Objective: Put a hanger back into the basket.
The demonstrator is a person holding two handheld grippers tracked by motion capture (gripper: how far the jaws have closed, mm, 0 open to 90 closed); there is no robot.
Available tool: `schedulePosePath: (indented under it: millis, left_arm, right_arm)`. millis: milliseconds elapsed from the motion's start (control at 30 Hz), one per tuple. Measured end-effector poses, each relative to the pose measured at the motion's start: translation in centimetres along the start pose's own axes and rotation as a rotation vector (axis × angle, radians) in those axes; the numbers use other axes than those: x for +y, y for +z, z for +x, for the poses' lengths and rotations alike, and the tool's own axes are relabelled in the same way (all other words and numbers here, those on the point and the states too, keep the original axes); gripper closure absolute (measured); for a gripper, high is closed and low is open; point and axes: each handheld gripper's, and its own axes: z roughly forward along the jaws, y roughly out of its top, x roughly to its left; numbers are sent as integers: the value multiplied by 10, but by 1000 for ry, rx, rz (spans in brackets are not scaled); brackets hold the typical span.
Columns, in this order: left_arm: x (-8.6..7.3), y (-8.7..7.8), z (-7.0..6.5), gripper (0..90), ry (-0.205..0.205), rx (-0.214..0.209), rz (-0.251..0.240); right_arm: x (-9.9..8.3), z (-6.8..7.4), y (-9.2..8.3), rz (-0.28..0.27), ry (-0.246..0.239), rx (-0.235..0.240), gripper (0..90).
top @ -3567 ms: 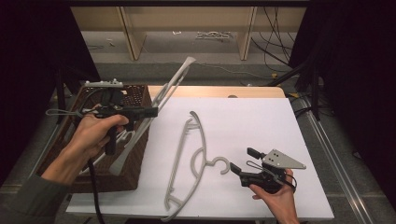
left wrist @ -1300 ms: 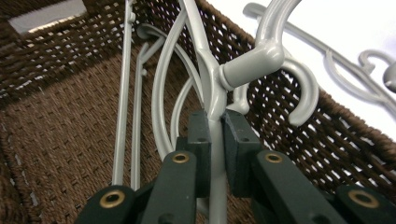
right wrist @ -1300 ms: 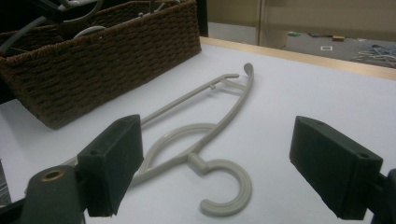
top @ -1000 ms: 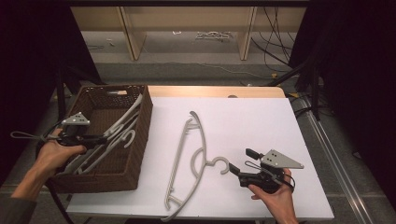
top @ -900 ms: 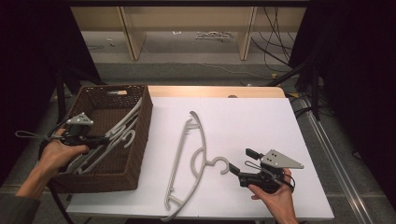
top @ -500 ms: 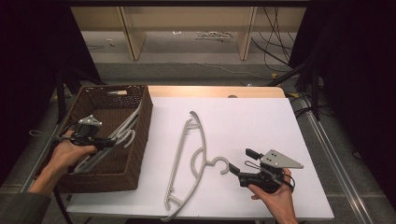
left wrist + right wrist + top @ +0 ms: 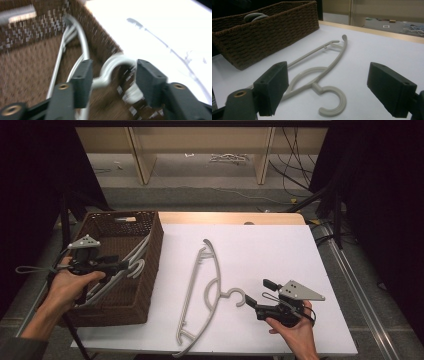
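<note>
- The job in hand looks like clearing hangers off the bench into the wicker basket (image 7: 148, 270) at the left of the high view, and by the look of it that job is half done.
- One grey hanger in the basket (image 7: 131, 266) lies slanted inside, its hook curling up near the basket's right wall.
- The left tongs (image 7: 116, 265) hover over that hanger; their jaws have just been opening and now stand spread. In the left gripper view the hook (image 7: 113, 65) sits between the pads, but they do not press on it, so the hanger reads as let go.
- Left to do: the hanger on the bench (image 7: 202, 295), lying flat at lower centre of the high view, hook pointing right.
- The right tongs (image 7: 255, 304) wait at the lower right, jaws spread wide, just beside that hook and gripping nothing. The right gripper view looks straight over the hook (image 7: 332, 100), lying on the sheet between and beyond the two black pads.
- Judgement: the next hanger has yet to be picked up and carried across.
- The bench (image 7: 280, 245) is covered by a white sheet, with a strip of pale wood along its far edge.
- Beyond it, at the top of the frame, lies a grey floor with pale wooden uprights (image 7: 140, 150) and loose cables (image 7: 295, 165); dark panels close off both sides.
</note>
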Motion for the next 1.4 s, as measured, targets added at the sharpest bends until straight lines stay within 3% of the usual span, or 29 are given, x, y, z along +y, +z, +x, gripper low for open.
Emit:
schedulePosePath:
  millis: [100,167,300,400,500,667,767,1067,1233,1267,1400]
  left_arm:
    - [7,-5,-28,375,-17,-25,-76]
    - [10,-5,-48,353,0,-51,-98]
    - [8,4,-90,320,-6,-114,-115]
    - [7,17,-117,310,79,-139,-101]
    - [7,30,-135,295,104,-162,-77]
    - [6,49,-152,290,154,-171,-61]
    - [4,63,-162,290,162,-198,-50]
    - [-4,93,-176,252,159,-229,-36]
    - [-11,108,-182,223,171,-225,-16]
    - [-12,110,-183,220,176,-222,-5]
    - [-17,122,-189,197,197,-211,16]
  right_arm:
    - [0,0,0,-6,0,2,184]
    - [1,0,-1,4,-4,-14,185]
    - [2,0,-4,21,-5,-18,184]
    - [1,1,-2,-3,-3,-5,184]
    - [1,1,-3,-5,-1,-2,184]
    - [1,0,-3,-7,-4,-16,185]
    - [1,0,-3,-9,-6,-20,184]
    - [2,-2,-4,-24,3,-14,184]
    - [3,-2,-8,12,-3,-29,185]
    - [2,-3,-4,-21,3,-20,184]
    - [1,-3,-4,-24,5,-22,184]
